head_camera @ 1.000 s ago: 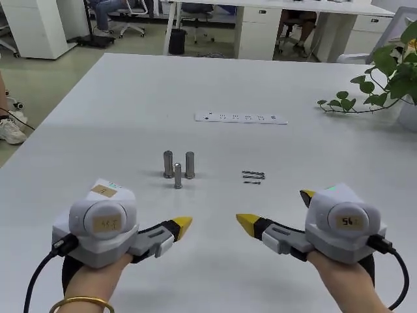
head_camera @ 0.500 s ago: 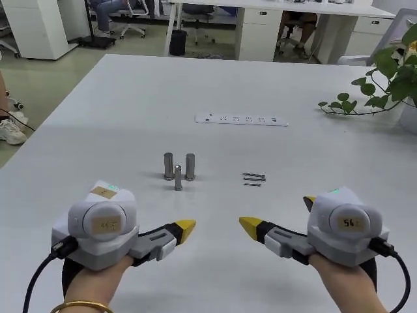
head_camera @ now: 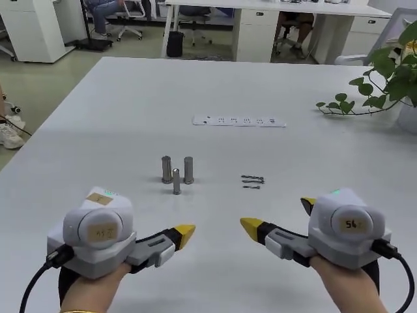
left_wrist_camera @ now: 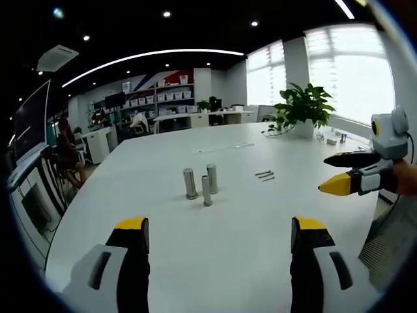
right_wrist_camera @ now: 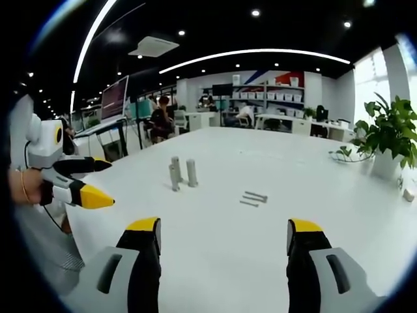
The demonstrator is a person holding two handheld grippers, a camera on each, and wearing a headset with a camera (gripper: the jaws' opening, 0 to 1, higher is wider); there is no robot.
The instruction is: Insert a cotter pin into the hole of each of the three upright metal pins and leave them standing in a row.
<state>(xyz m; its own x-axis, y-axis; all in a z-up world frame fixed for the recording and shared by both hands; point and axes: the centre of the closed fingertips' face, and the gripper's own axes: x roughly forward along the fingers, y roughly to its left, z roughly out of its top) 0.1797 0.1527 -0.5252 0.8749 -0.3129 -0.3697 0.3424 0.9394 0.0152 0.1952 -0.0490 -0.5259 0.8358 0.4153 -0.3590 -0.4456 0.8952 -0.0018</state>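
White counter (head_camera: 293, 156), both tools held low over its near edge. In the head view the left tool (left_wrist_camera: 220, 228) is at 7 o'clock and the right tool (right_wrist_camera: 225, 228) at 5 o'clock. Their yellow tips point inward toward each other, well apart. Both are released: jaws spread wide, nothing between them. The right tool comes into the left gripper view at 3 o'clock, and the left tool into the right gripper view at 9 o'clock.

Farther out, about 12 o'clock from the left tool, stand the pins (head_camera: 176, 180): three grey metal, upright, in a tight cluster. Two stand side by side at the back with one in front between them, so a triangle, not a row. Cannot tell if they touch. Holes too small to see. Neither tool touches them.

At 3 o'clock of the pins, apart from them, lie the cotters (head_camera: 253, 181): three small dark pieces, flat on the counter, roughly parallel, loose, not yet in any pin.

Farther at 12 o'clock a white strip (head_camera: 239, 121) of sockets lies flat mid-counter. At 2 o'clock a leafy plant (head_camera: 384, 72) sits at the right edge. Past the far edge are desks and chairs.
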